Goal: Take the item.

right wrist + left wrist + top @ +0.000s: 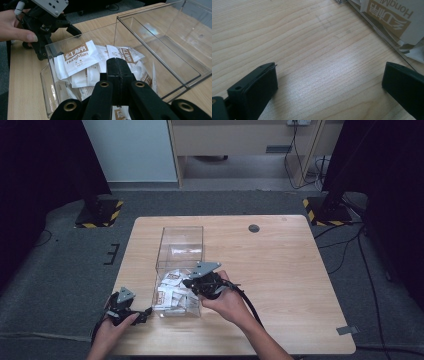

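Note:
A clear plastic box [180, 228] lies on the wooden table [280, 270]. Several white sachets with brown print [172, 292] are piled in its near end. My right gripper [188, 283] reaches into that end from the right, just above the pile. In the right gripper view its jaws [117, 61] are pressed together over the sachets [77, 58], and I see nothing between them. My left gripper [146, 312] rests low at the table's front left, just outside the box. Its jaws [329, 80] stand wide open over bare wood, with a sachet [387, 15] behind the box wall [384, 37].
The far half of the box [165, 37] holds nothing. A round dark grommet [254, 228] sits near the table's back edge. The left gripper [60, 43] and its hand [12, 27] are close to the box's outer corner. Dark stands flank the table on the floor.

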Demonstrator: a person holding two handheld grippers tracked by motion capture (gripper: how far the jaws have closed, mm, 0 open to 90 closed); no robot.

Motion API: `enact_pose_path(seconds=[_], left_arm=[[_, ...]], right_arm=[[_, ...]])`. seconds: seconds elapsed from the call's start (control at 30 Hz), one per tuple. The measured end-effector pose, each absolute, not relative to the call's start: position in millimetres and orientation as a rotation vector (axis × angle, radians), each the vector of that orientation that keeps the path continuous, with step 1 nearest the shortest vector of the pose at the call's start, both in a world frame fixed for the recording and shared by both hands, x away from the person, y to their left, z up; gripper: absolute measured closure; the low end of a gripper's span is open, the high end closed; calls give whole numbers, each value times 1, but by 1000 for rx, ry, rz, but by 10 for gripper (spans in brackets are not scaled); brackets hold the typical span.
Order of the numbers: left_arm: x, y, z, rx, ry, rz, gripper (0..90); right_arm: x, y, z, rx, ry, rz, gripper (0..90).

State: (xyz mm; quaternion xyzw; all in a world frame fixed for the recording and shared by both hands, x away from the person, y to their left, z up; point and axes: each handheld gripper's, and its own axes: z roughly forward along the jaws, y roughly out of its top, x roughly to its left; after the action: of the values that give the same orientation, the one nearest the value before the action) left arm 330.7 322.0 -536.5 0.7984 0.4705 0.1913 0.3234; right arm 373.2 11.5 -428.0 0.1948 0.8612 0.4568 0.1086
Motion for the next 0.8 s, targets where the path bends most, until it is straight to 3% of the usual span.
enact_pose_path(seconds=[0.8], left_arm=[[331, 322, -537, 2095, 1235, 502, 0]], right_arm=[[375, 6, -413, 574, 2482, 1399, 900]])
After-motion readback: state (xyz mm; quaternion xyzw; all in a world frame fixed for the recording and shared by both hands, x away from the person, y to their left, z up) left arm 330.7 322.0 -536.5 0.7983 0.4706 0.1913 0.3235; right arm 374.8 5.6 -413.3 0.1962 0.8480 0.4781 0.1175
